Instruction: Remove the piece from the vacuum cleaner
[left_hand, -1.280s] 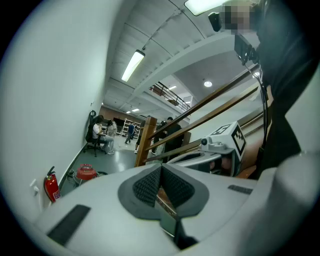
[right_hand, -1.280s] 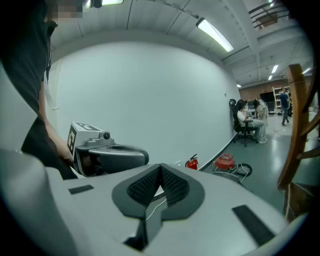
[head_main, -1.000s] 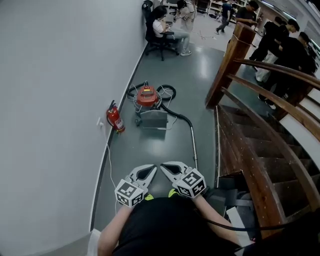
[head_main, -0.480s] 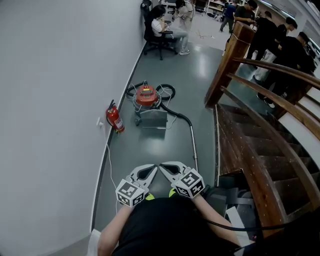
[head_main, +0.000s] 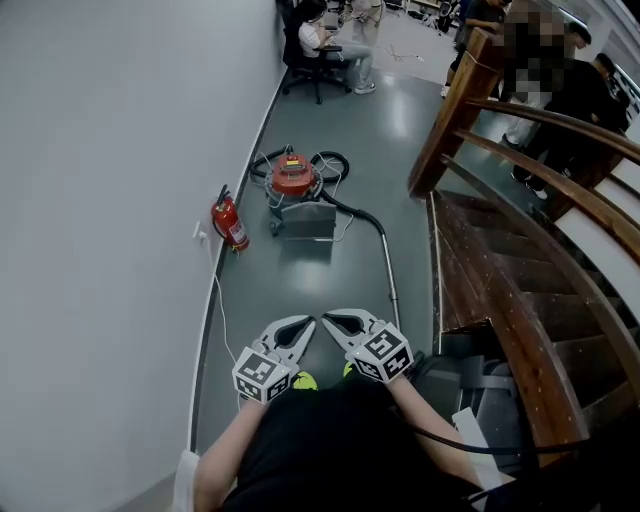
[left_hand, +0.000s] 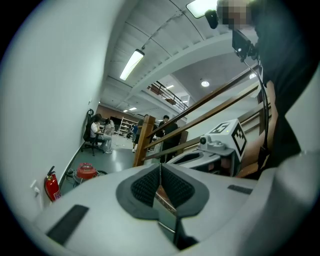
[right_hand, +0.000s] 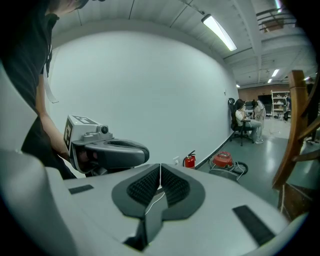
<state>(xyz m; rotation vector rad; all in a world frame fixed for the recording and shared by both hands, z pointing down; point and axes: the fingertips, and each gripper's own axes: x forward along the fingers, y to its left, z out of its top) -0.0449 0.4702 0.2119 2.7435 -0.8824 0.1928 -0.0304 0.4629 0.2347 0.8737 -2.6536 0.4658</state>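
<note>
The left claw (head_main: 307, 322) is closed, its ribbed pads pressed flat together with nothing between them. The right claw (head_main: 328, 317) is closed and empty too. The two are held side by side with their tips just apart, low in the head view, above the grey floor (head_main: 330, 265). At 12 o'clock from the claws, well apart from them, the red vacuum cleaner (head_main: 292, 178) stands on the floor. Its black hose (head_main: 350, 210) curves toward 1 o'clock into a metal wand (head_main: 389, 282) that runs back along the floor toward the right claw. A red fire extinguisher (head_main: 229, 224) stands at 11 o'clock against the white wall (head_main: 100, 200). A wooden staircase (head_main: 500, 290) rises at 2 o'clock.
</note>
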